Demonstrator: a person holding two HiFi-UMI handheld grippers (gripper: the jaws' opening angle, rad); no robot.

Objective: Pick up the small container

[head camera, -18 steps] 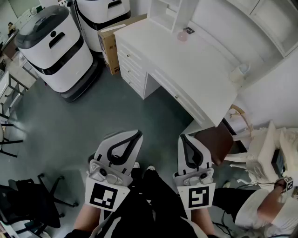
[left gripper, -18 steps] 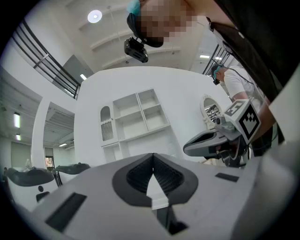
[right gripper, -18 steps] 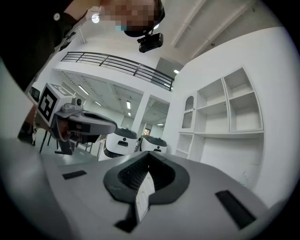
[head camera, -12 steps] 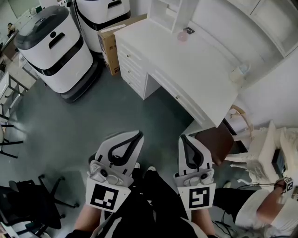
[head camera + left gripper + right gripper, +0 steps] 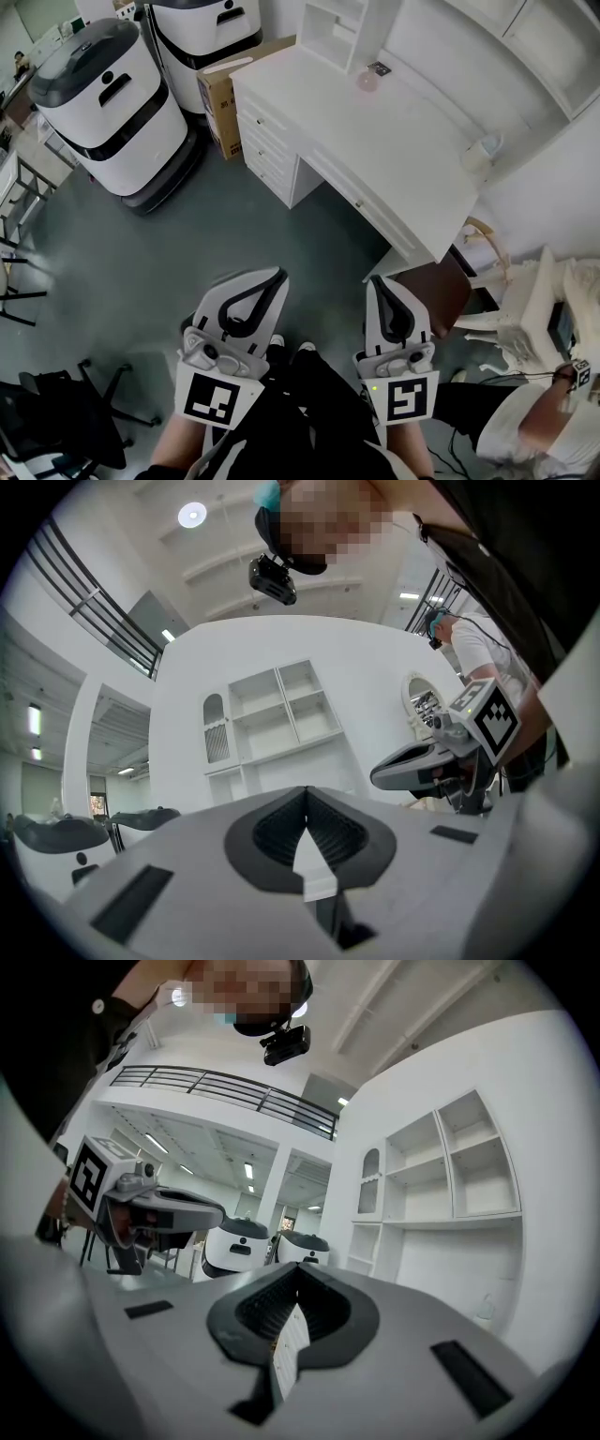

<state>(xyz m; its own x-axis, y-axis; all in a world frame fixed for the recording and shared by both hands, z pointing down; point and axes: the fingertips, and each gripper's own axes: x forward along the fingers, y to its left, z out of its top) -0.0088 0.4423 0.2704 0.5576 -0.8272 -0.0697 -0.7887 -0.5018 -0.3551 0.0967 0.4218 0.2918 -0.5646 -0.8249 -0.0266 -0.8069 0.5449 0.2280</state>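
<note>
Not started: left tongs [image 5: 276, 274] and right tongs [image 5: 377, 281] both closed, empty, level, well short of table [image 5: 394, 141]; likely small container [image 5: 367, 82] untouched there, whole pickup left.

Open grey floor [image 5: 187, 234] runs from my left gripper [image 5: 276, 273] up to the white desk [image 5: 394, 159]; I log this as the free lane. On the left stand a large white wheeled machine [image 5: 108, 103], a second machine [image 5: 202, 28] and a cardboard box [image 5: 217, 89] against the desk's end. A black office chair [image 5: 56, 422] crowds the lower left. A brown seat [image 5: 436, 286] stands just beside my right gripper [image 5: 378, 280], with a seated person [image 5: 534, 427] beyond it. The desk top is largely bare, carrying only a small pink object [image 5: 366, 82], a small white container [image 5: 478, 152] and a shelf unit [image 5: 342, 28] along its back edge.
</note>
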